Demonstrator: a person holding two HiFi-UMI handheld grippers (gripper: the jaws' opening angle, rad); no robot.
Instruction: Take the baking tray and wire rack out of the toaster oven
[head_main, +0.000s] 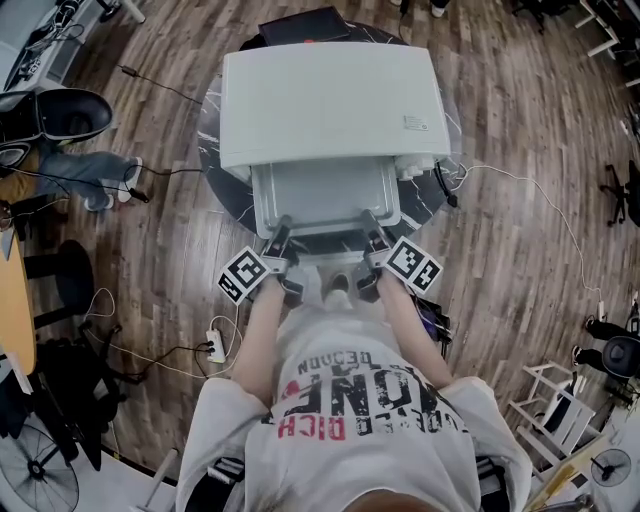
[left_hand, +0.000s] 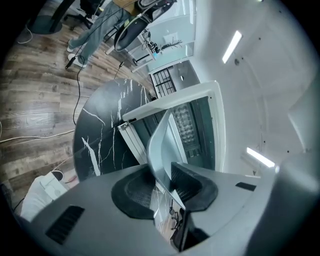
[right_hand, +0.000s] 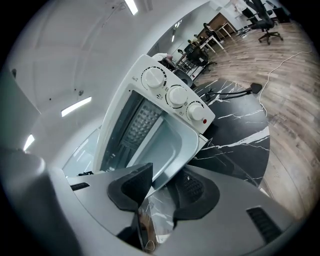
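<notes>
Baking tray (head_main: 320, 195) half out of the toaster oven (head_main: 330, 100), near rim pinched tight in left tool (head_main: 281, 228) and right tool (head_main: 370, 222)

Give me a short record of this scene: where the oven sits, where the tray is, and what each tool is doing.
toaster oven: white, standing on a round black marble table; three knobs on its front
baking tray: partway out of the oven's front opening
left tool: pads clamped on the tray's front rim, left end
right tool: pads clamped on the tray's front rim, right end
wire rack: cannot be made out
</notes>
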